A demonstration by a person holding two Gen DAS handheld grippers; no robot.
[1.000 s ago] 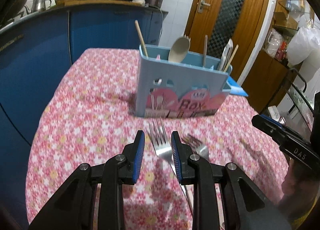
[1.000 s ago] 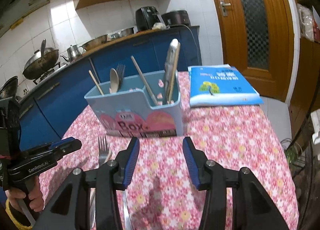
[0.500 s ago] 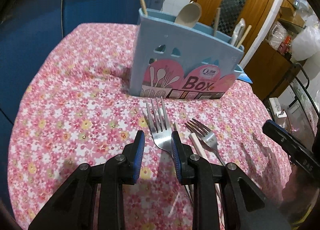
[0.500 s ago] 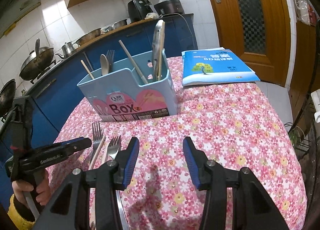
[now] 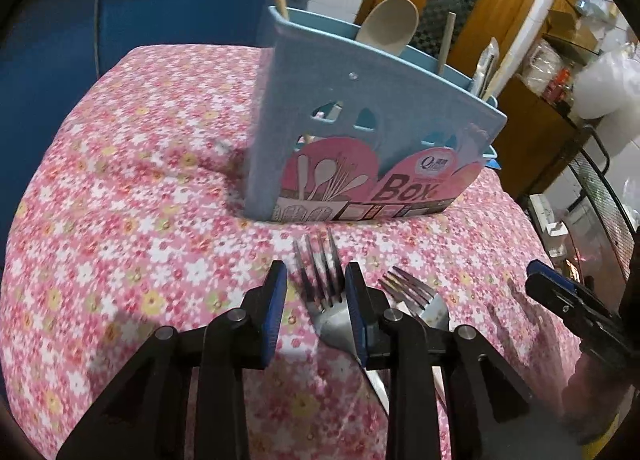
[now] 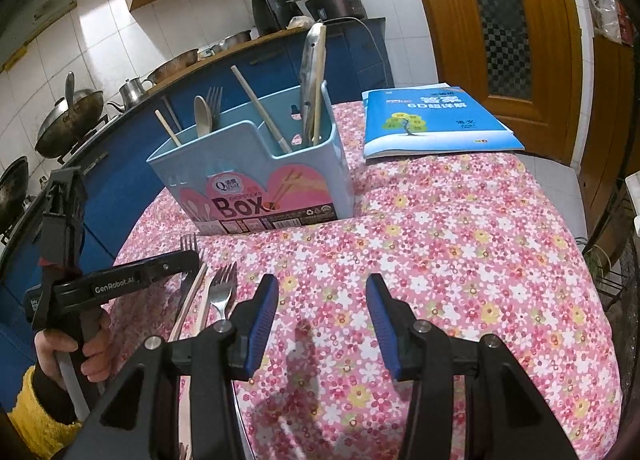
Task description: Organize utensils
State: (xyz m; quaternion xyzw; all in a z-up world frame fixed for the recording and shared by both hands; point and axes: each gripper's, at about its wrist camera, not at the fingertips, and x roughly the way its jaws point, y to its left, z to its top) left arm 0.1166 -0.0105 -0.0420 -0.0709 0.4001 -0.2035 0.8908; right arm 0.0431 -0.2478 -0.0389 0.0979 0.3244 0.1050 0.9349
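We see the floral surface (image 5: 120, 196), blue utensil box (image 5: 360, 140) on it. Two forks in front of the box: left tool (image 5: 316, 312) narrow, straddling the larger fork (image 5: 324, 300), not gripping; smaller fork (image 6: 222, 292) beside it. Right tool (image 6: 322, 324) wide, holding nothing.

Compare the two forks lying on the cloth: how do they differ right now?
The left fork lies between the open left gripper's fingers; the right fork lies outside them, beside it. The left fork points straight at the box and reaches nearer it; the right fork angles slightly left and sits further back. A chopstick lies between them. Both are metal, four-tined, flat on the floral cloth, not gripped.
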